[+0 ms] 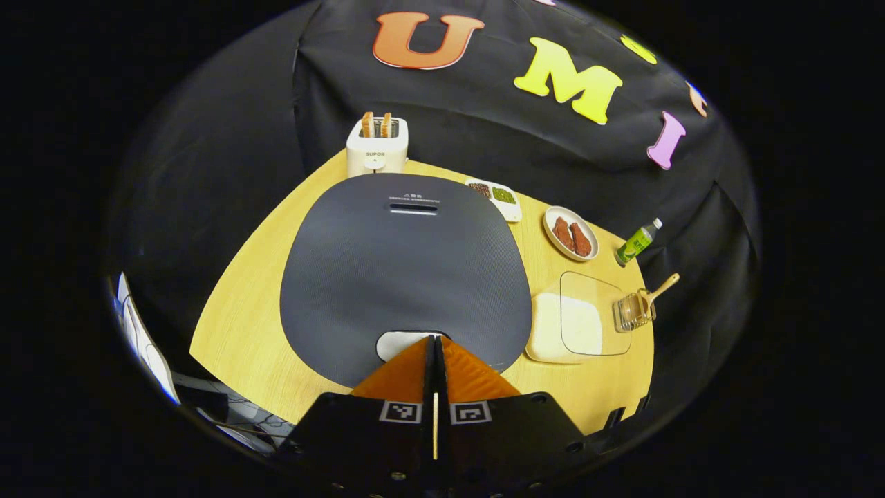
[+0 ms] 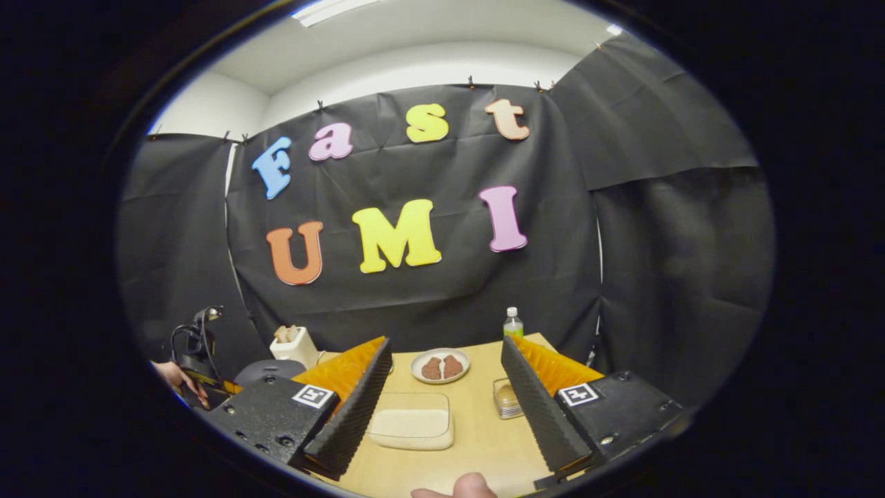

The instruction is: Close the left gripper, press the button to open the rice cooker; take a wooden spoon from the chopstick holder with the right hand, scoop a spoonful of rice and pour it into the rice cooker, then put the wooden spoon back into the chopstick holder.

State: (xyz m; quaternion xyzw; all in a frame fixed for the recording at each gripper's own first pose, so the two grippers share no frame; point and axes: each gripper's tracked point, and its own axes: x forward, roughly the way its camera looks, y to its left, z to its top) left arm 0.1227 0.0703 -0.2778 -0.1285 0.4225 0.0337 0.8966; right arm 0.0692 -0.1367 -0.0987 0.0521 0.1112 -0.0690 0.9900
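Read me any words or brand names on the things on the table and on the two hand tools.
"SUPOR": on the front of the toaster.
Small print on top of the rice cooker: too small to read.
Label on the bottle: too blurred to read.
On the left gripper: black-and-white square patterns, no words.
On the right gripper: square patterns too, no words.

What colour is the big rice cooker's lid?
The rice cooker's flat lid is dark grey, clearest in the left gripper view.
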